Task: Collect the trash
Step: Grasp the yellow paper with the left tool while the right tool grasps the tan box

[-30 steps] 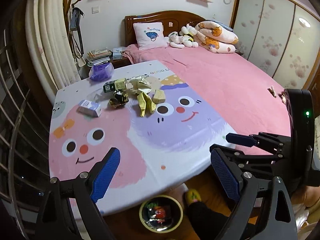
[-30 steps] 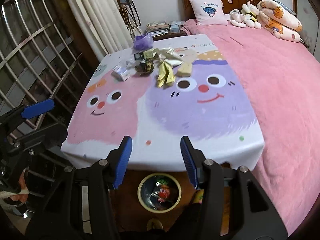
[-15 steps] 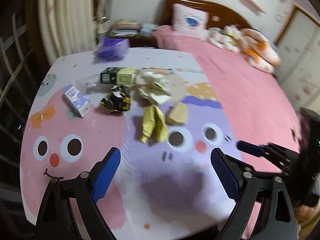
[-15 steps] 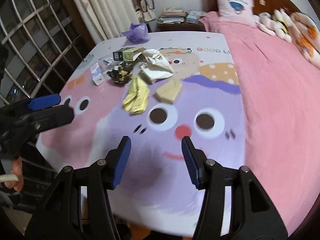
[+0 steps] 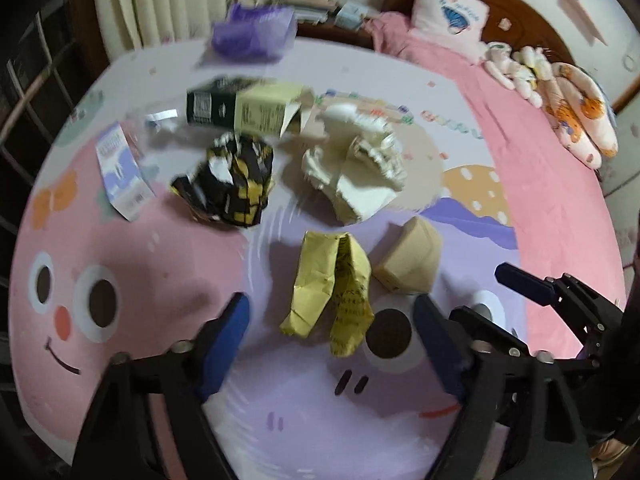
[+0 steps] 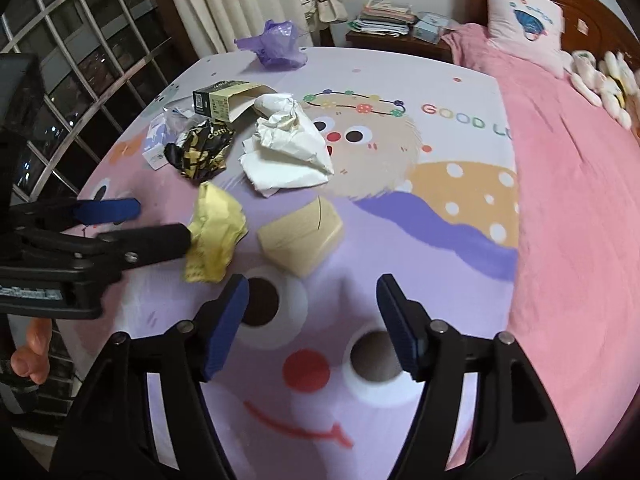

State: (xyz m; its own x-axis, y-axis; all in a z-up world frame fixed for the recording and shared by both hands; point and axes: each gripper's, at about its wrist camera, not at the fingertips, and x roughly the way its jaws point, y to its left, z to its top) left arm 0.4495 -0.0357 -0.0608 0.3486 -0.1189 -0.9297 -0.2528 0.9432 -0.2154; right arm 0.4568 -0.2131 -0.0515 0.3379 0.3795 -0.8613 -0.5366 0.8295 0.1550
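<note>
Pink bed [image 6: 580, 208], pillow [image 6: 524, 28], curtain [image 5: 160, 0].

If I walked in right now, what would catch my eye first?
Probably the litter heaped on the cartoon-face blanket: a crumpled yellow wrapper, a tan box beside it, white paper and a black-and-gold wrapper beyond. Two blue-tipped tongs, left and right, hang open over the near edge, holding nothing.
</note>
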